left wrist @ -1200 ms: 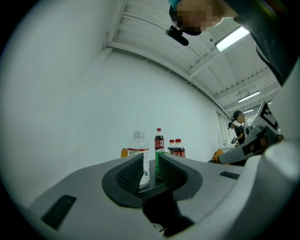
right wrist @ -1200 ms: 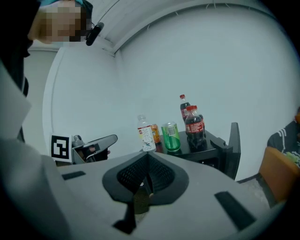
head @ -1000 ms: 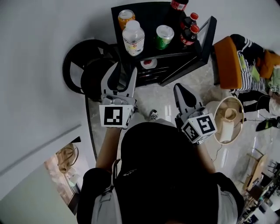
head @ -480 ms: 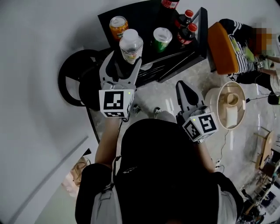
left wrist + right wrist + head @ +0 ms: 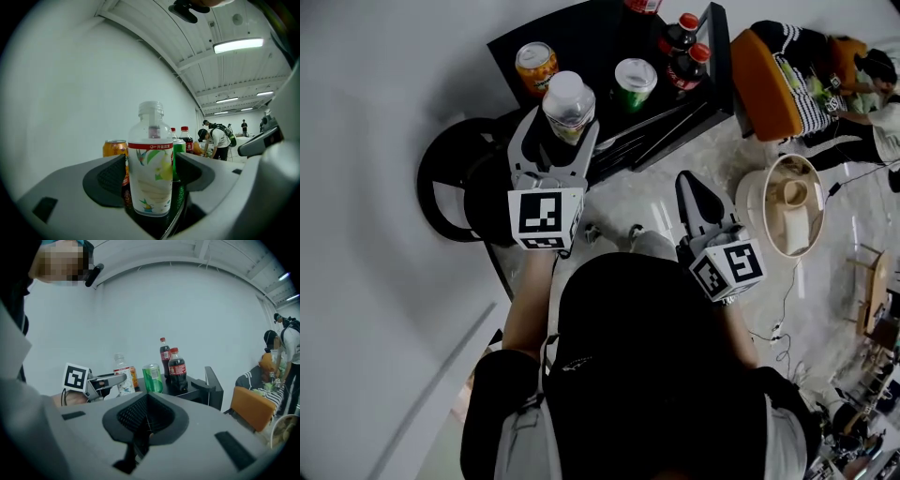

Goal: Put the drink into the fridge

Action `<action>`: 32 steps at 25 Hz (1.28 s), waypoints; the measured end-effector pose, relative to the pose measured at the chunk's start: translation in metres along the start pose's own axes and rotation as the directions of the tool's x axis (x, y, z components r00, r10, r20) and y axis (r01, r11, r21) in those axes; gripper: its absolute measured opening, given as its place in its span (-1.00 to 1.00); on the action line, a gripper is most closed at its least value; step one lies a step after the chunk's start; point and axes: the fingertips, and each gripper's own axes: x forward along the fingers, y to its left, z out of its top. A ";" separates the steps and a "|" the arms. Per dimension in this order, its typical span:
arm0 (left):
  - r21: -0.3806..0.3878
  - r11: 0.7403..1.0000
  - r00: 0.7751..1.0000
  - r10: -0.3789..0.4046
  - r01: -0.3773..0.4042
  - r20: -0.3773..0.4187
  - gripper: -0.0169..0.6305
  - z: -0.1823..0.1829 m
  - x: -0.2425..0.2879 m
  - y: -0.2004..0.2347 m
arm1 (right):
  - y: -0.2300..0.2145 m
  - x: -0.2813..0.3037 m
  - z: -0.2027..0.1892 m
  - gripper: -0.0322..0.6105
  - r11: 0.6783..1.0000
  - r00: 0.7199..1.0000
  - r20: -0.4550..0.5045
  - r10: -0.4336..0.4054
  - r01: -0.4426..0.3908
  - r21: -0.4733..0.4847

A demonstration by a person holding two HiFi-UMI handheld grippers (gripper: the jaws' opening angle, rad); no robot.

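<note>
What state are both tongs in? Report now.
Left tongs: open, just widened, clear plastic drink bottle between them, ungripped.
Right tongs: closed, empty.

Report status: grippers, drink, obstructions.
Left gripper just opened, clear plastic bottle between jaws, ungripped. Right gripper shut, empty. Orange can, green can close by.

From the head, the black table [image 5: 591, 42], left gripper [image 5: 555, 141] and right gripper [image 5: 694, 192] are seen steeply from above. Each gripper view is taken close along its own jaws, nearly level; the clear bottle [image 5: 151, 159] is shared by all three.
</note>
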 end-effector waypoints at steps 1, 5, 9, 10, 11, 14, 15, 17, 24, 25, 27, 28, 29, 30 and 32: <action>0.000 1.000 1.000 -0.003 0.003 -0.001 0.04 -0.001 0.002 0.000 | -0.001 0.000 -0.001 -0.85 1.000 1.000 -0.001 -0.001 0.001 -0.001; 0.008 1.000 1.000 -0.002 0.002 0.001 0.04 -0.001 0.004 0.000 | 0.001 0.001 0.000 -0.85 1.000 1.000 -0.001 -0.012 0.012 0.004; 0.016 1.000 1.000 0.020 -0.020 0.004 0.01 0.001 0.000 0.000 | 0.000 -0.004 -0.002 -0.86 1.000 1.000 0.001 -0.012 0.012 0.008; 0.020 0.999 1.000 0.029 -0.029 0.007 0.01 0.003 -0.001 0.001 | -0.002 -0.005 -0.002 -0.86 1.000 1.000 0.004 -0.013 0.013 0.009; 0.024 0.999 0.999 0.039 -0.040 0.013 0.00 0.004 -0.002 0.001 | -0.004 -0.007 -0.002 -0.85 1.000 1.000 0.007 -0.013 0.013 0.011; 0.027 0.998 0.998 0.063 -0.064 0.025 0.00 0.008 -0.008 -0.001 | -0.009 -0.013 -0.002 -0.86 1.000 1.000 0.013 -0.006 0.006 0.015; 0.025 0.997 0.997 0.070 -0.070 0.026 0.00 0.008 -0.010 -0.002 | -0.011 -0.015 -0.003 -0.86 1.000 1.000 0.012 -0.002 0.002 0.017; 0.025 0.996 0.996 0.083 -0.084 0.033 0.00 0.010 -0.015 -0.008 | -0.016 -0.020 -0.006 -0.86 1.000 1.000 0.010 0.009 -0.010 0.018; 0.036 0.992 0.990 0.117 -0.120 0.081 0.00 0.025 -0.036 -0.047 | -0.034 -0.044 -0.007 -0.85 0.998 0.998 0.008 0.065 -0.065 0.013; 0.037 0.991 0.989 0.123 -0.127 0.086 0.00 0.026 -0.040 -0.054 | -0.038 -0.049 -0.007 -0.86 0.997 0.997 0.009 0.073 -0.073 0.010; 0.037 0.990 0.986 0.135 -0.139 0.092 0.00 0.025 -0.047 -0.068 | -0.044 -0.057 -0.009 -0.86 0.996 0.996 0.011 0.090 -0.090 0.000; 0.035 0.989 0.986 0.141 -0.144 0.094 0.00 0.022 -0.051 -0.075 | -0.047 -0.061 -0.012 -0.86 0.995 0.995 0.012 0.098 -0.098 -0.006; 0.031 0.988 0.985 0.145 -0.148 0.094 0.00 0.018 -0.055 -0.081 | -0.050 -0.065 -0.015 -0.85 0.994 0.994 0.011 0.106 -0.106 -0.013; 0.026 0.988 0.985 0.149 -0.152 0.093 0.00 0.014 -0.059 -0.087 | -0.053 -0.069 -0.018 -0.85 0.993 0.993 0.009 0.115 -0.114 -0.020; 0.018 0.987 0.984 0.155 -0.157 0.088 0.00 0.008 -0.063 -0.102 | -0.062 -0.077 -0.023 -0.85 0.990 0.991 0.003 0.132 -0.132 -0.038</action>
